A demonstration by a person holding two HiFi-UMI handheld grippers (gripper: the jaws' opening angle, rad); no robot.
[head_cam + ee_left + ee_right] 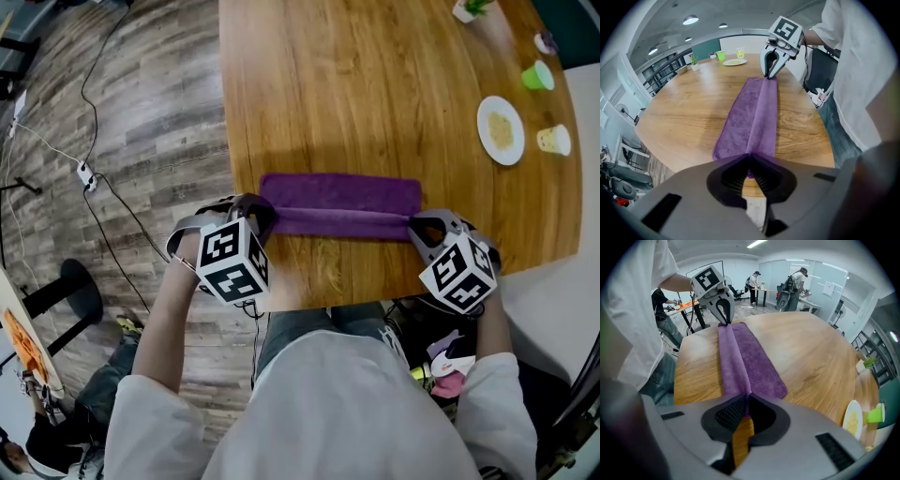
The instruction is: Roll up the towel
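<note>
Towel (342, 202), purple, lies flat on the desk (375, 94) near its front edge and stretches from one claw to the other. Its near long edge is folded over into a raised ridge. The left claw (265, 214) is clenched on the ridge at the towel's left end, and the right claw (412, 225) is clenched on it at the right end. Both point steeply down, and each gripper view shows purple cloth pinched between the closed jaws.

Beyond the claws the bare wood of the desk runs on. Well beyond the right claw, towards the desk's far right edge, stand a white plate (501, 129) with yellow food, a pale cup (555, 140) just beside it, a green cup (538, 76) further off, and a pot (466, 9) with a green plant at the far rim. Left of the left claw, cables (103, 178) trail over the floor (141, 112).
</note>
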